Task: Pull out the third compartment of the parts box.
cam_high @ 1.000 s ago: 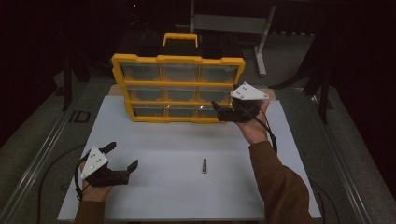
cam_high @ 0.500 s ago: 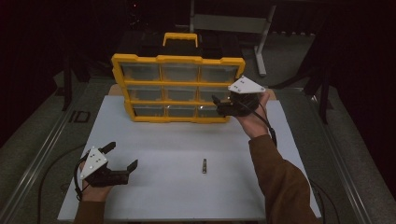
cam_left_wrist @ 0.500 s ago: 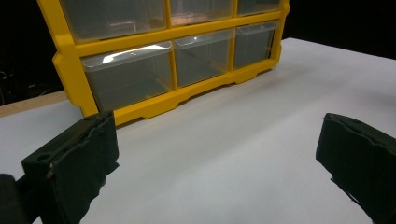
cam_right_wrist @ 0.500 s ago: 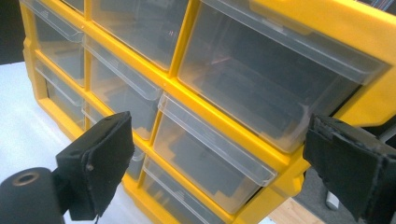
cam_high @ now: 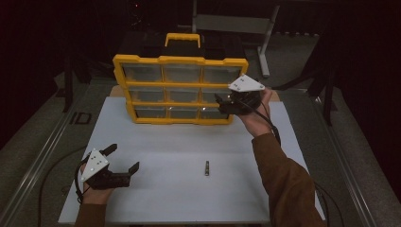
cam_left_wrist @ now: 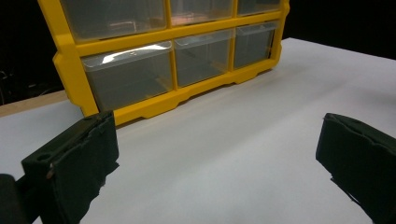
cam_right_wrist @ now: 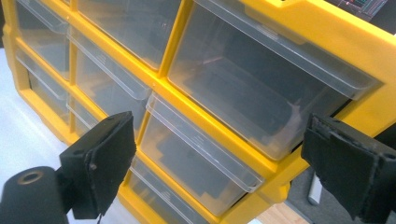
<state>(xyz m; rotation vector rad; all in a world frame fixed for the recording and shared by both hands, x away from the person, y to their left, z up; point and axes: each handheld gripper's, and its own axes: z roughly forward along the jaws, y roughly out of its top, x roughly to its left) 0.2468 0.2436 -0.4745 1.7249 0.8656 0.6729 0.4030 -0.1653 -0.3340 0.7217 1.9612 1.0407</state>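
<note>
While my left gripper idles open near the table's front, my right gripper, jaws spread, faces the right-column middle drawer of the organizer, straight ahead.

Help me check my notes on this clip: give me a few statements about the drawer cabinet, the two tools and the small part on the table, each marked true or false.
1. The right tool is up at the right-hand drawers of the yellow drawer cabinet. True.
2. The right tool is shut on a drawer. False: its jaws stand open, with nothing between them.
3. The left tool is open near the front left of the white table. True.
4. The small dark part lies inside a drawer. False: it lies on the table, apart from both tools.
5. The cabinet has a yellow handle on top. True.
</note>
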